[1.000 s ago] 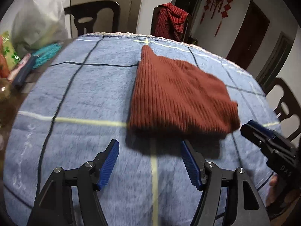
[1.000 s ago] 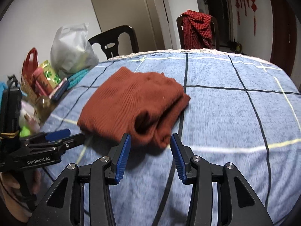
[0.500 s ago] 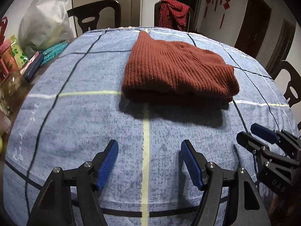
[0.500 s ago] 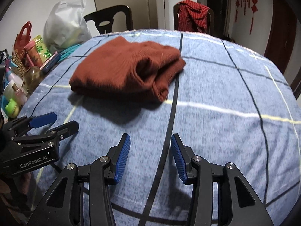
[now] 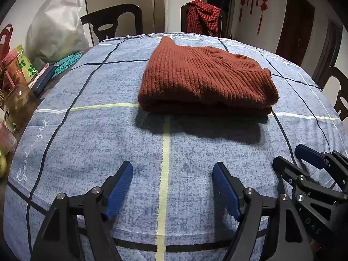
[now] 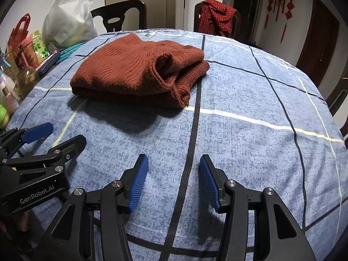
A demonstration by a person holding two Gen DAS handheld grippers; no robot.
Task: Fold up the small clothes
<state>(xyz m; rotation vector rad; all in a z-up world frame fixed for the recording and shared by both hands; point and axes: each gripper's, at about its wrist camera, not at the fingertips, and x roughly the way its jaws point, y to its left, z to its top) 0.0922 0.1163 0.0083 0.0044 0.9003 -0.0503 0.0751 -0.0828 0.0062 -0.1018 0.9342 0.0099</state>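
A rust-red ribbed knit garment lies folded in a compact stack on the blue checked tablecloth, toward the far middle of the table; it also shows in the right wrist view, with its open folded ends facing right. My left gripper is open and empty near the table's front edge, well short of the garment. My right gripper is open and empty, also near the front edge. Each gripper shows in the other's view, the right one and the left one.
Bottles, jars, packets and a white plastic bag crowd the table's left side. Dark chairs stand behind the table, one draped with a red checked cloth. Another chair is at the right.
Both grippers have pulled back from the folded garment toward the table's front edge, open and empty. The garment now lies flat and still.
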